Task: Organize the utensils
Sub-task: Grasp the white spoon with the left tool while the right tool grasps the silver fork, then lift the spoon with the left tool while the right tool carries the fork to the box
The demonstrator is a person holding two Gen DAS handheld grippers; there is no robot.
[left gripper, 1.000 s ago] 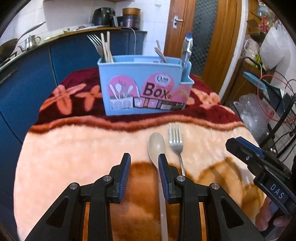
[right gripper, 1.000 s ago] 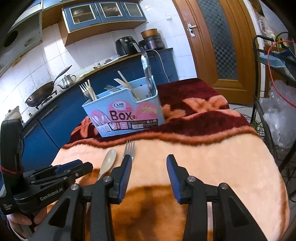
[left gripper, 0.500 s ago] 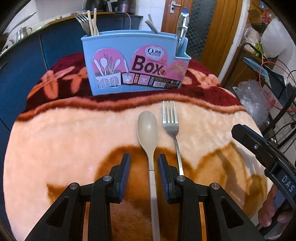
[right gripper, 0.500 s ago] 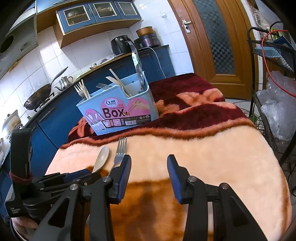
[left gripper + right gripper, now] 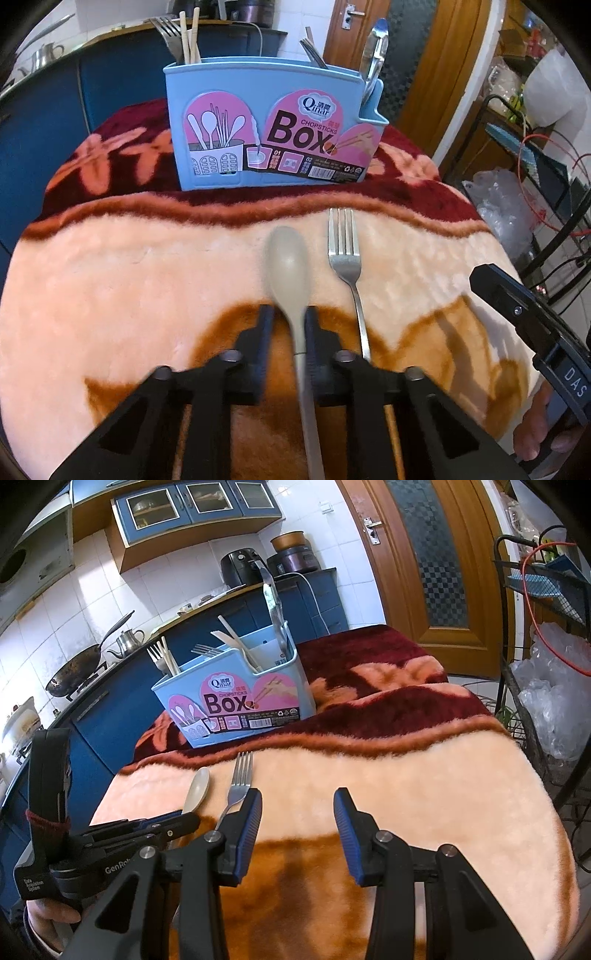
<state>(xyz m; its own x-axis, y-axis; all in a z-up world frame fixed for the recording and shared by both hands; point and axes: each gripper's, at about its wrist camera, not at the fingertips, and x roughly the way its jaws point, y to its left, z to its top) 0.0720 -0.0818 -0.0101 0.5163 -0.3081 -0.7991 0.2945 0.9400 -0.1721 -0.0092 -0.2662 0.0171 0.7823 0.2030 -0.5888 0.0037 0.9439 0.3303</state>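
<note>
The beige plastic spoon (image 5: 288,266) lies on the plush blanket-covered counter (image 5: 110,280) with its long axis running straight away from the left tongs (image 5: 289,325), bowl toward the blue utensil box (image 5: 273,122) and handle running back between the two fingers. The left tongs are narrowed to a small gap around the spoon's neck; the right finger looks to be against the handle, but motion blur makes it impossible to tell whether both pads are actually pressing on it. The spoon is matte, pale and slender, with an oval bowl facing up. Just beside it on the right, parallel and apart from it, a metal fork (image 5: 345,258) lies with its tines toward the box. From the right wrist view the right tongs (image 5: 297,812) stand wide apart and hold nothing; the fork's handle runs toward their left finger, so that arm is the nearer one for the fork, while the left arm clearly owns the spoon. The box stands upright well beyond both utensils on the dark red part of the blanket, already holding forks, chopsticks, and metal tongs. Judging by this, the next move is closing fully on the spoon's neck and lifting it forward to the box.
</note>
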